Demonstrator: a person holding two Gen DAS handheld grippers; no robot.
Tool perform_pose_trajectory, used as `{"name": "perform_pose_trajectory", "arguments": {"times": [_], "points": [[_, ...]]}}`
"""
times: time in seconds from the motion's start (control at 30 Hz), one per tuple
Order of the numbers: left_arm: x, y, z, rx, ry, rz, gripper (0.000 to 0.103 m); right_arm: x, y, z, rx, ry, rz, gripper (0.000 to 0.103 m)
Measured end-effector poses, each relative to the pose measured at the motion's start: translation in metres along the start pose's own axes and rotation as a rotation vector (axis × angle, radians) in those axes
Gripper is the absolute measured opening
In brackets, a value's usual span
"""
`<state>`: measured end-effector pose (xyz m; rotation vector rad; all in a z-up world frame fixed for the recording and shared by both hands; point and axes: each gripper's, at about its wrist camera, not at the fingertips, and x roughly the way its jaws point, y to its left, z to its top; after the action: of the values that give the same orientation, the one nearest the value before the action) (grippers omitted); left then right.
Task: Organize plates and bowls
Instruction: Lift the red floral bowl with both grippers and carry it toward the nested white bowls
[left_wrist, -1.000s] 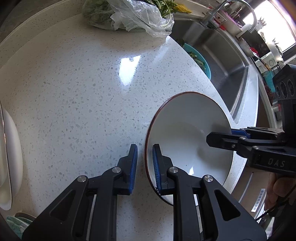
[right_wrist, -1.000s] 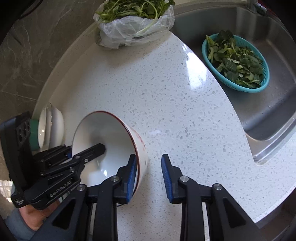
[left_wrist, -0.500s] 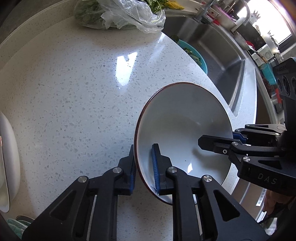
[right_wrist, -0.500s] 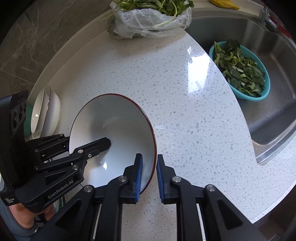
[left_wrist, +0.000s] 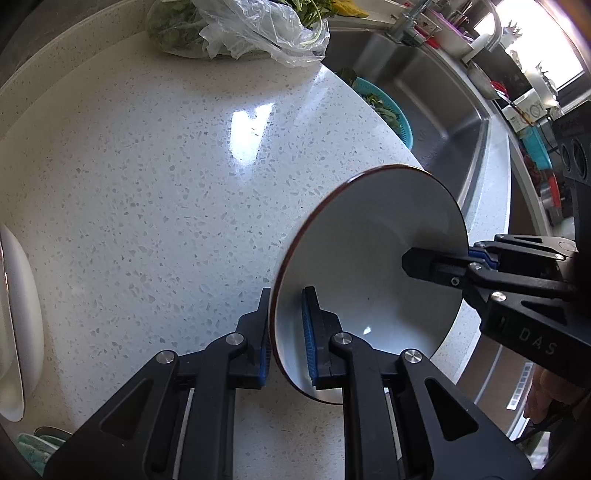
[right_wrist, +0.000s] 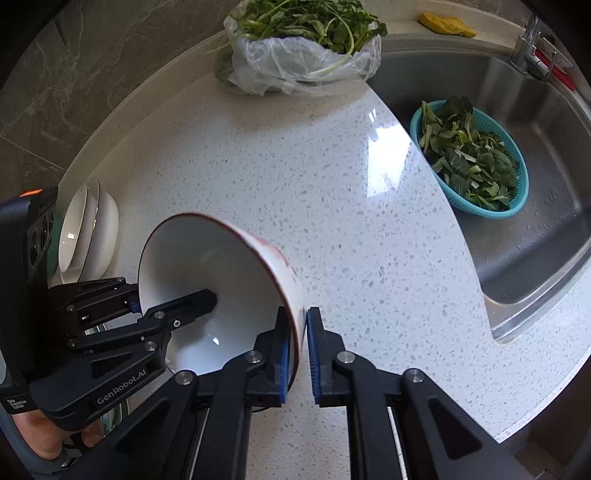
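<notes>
A white bowl with a dark red rim (left_wrist: 373, 258) (right_wrist: 207, 273) is held tilted above the speckled counter by both grippers. My left gripper (left_wrist: 286, 306) is shut on its near rim, one finger inside and one outside; it shows in the right wrist view (right_wrist: 173, 306) at the left. My right gripper (right_wrist: 297, 325) is shut on the opposite rim; it shows in the left wrist view (left_wrist: 436, 264) at the right. A stack of white plates and bowls (right_wrist: 88, 229) (left_wrist: 16, 317) stands on edge at the counter's left side.
A plastic bag of greens (right_wrist: 303, 48) lies at the back of the counter (right_wrist: 314, 206). A teal colander of leaves (right_wrist: 472, 158) sits in the steel sink (right_wrist: 546, 229) on the right. The counter's front edge is close below.
Both grippers closed onto the bowl's rim, and the bowl has lifted off the counter and tilted more steeply with its open side towards the left gripper.
</notes>
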<state>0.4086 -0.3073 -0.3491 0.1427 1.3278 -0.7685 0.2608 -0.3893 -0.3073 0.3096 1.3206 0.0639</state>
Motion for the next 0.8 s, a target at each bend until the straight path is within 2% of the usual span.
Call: {"name": "perform_pose_trajectory", "arguments": {"times": [0.33, 0.4, 0.53, 0.6, 0.8], "points": [[0.003, 0.009, 0.007, -0.043, -0.013, -0.028, 0.017, 0.013, -0.009, 0.011, 0.037, 0.018, 0.033, 0.011], [0.002, 0.008, 0.006, -0.045, -0.027, -0.026, 0.017, 0.013, -0.010, 0.012, 0.036, 0.012, 0.039, 0.014], [-0.006, 0.010, 0.003, -0.051, -0.084, -0.037, 0.018, 0.005, -0.014, 0.008, 0.049, -0.044, 0.103, 0.022], [-0.006, 0.011, 0.003, -0.044, -0.079, -0.046, 0.018, 0.009, -0.017, 0.006, 0.052, -0.032, 0.132, 0.022], [-0.010, 0.025, 0.012, -0.050, -0.037, -0.141, 0.018, 0.019, -0.042, 0.005, 0.121, 0.025, 0.313, 0.024]]}}
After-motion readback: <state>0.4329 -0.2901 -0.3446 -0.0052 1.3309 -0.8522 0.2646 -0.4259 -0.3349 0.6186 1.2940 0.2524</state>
